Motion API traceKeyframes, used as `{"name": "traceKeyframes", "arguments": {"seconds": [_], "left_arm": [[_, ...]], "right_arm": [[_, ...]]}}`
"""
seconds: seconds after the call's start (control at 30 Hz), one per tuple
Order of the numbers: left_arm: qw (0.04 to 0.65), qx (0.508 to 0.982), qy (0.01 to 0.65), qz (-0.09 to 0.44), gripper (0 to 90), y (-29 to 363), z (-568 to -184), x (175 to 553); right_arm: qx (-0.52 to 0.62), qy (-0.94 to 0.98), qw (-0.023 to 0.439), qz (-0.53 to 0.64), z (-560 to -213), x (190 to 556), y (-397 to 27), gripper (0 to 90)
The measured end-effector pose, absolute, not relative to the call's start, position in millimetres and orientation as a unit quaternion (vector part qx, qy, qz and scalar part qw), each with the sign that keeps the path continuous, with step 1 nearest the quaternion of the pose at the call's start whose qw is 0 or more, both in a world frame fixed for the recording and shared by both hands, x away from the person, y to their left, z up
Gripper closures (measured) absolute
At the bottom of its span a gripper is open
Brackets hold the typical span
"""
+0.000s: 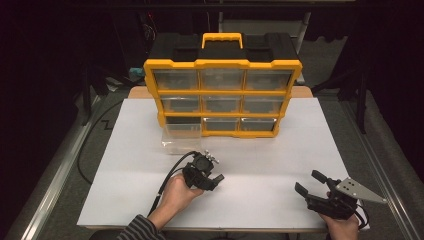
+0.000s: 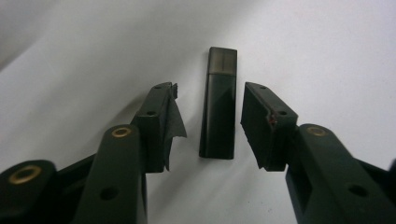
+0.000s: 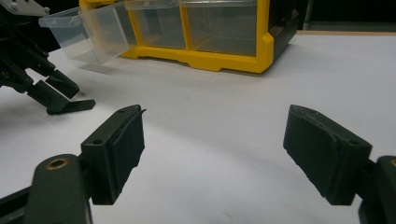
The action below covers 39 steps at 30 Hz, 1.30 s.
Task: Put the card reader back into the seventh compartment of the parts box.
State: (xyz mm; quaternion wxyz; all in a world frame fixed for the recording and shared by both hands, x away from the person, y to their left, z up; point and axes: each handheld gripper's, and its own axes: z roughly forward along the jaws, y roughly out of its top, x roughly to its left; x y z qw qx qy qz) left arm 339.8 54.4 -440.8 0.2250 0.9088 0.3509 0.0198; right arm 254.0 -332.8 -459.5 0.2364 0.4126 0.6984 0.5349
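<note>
A small dark stick (image 2: 218,107) with a smoky translucent cap lies flat on the white tabletop (image 1: 280,165). My left gripper (image 2: 210,89) is open and lowered around it, one jaw on each side, neither pad touching. In the high view the left gripper (image 1: 214,182) sits at the table's middle front, pointing down at the surface. My right gripper (image 1: 307,181) is held at the front right, open wide with nothing between its jaws (image 3: 215,114). The right gripper view also catches the left gripper (image 3: 42,79) over the stick (image 3: 77,106).
A yellow and black organizer (image 1: 222,64) with clear drawers stands at the back of the table. Its bottom-left drawer (image 1: 181,137) is pulled out toward me, just beyond the left gripper. The left gripper's black cable (image 1: 167,182) trails off the front edge.
</note>
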Motion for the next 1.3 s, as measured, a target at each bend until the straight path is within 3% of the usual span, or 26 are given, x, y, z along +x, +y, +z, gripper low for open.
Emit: {"name": "traceKeyframes", "arguments": {"seconds": [0.37,0.57,1.3], "left_arm": [[0.216,0.914,0.342,0.022,63.0,52.3,-443.8,339.9],[0.205,0.921,0.330,0.034,71.2,52.5,-443.1,338.2],[0.221,0.921,0.319,0.029,72.4,58.8,-437.4,335.8]], "right_arm": [[0.415,0.699,0.235,0.532,-459.8,254.2,-332.9,21.1],[0.415,0.699,0.236,0.533,-459.7,254.1,-332.9,21.2],[0.413,0.701,0.235,0.531,-459.7,253.8,-332.9,21.3]]}}
